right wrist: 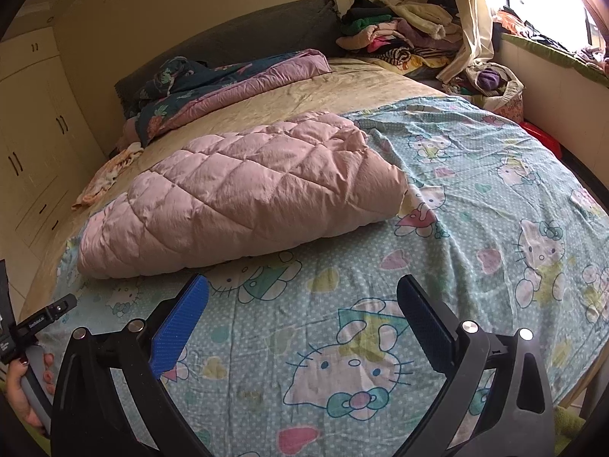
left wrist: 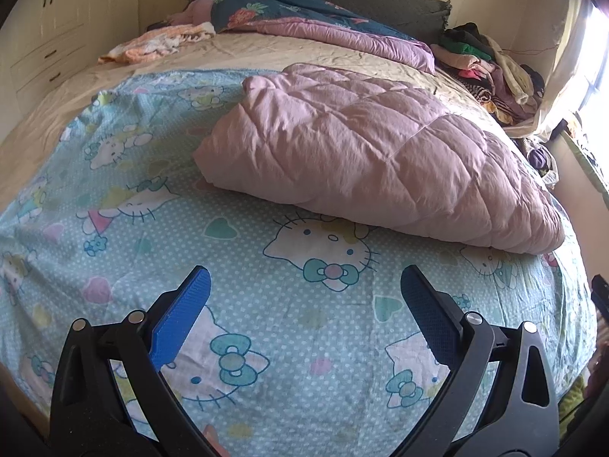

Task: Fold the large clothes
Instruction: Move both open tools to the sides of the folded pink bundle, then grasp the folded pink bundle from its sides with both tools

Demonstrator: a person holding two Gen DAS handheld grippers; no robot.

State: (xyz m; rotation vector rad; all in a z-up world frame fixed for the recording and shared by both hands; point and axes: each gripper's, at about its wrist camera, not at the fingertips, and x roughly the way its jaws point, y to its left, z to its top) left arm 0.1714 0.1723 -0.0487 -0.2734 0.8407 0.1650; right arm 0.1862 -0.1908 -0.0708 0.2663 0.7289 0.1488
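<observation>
A pink quilted garment (left wrist: 365, 152) lies folded into a thick bundle on a light blue cartoon-cat sheet (left wrist: 266, 285) spread over the bed. It also shows in the right wrist view (right wrist: 243, 194), on the same sheet (right wrist: 475, 228). My left gripper (left wrist: 304, 285) is open and empty, hovering over the sheet in front of the bundle. My right gripper (right wrist: 302, 293) is open and empty, also just short of the bundle. The left hand and its handle (right wrist: 34, 342) show at the lower left of the right wrist view.
A dark floral and purple duvet (left wrist: 304, 15) lies bunched at the headboard. A pile of clothes (right wrist: 399, 34) sits at the bed's far corner by the window. An orange cloth (left wrist: 160, 42) lies near the white cupboards (left wrist: 49, 38).
</observation>
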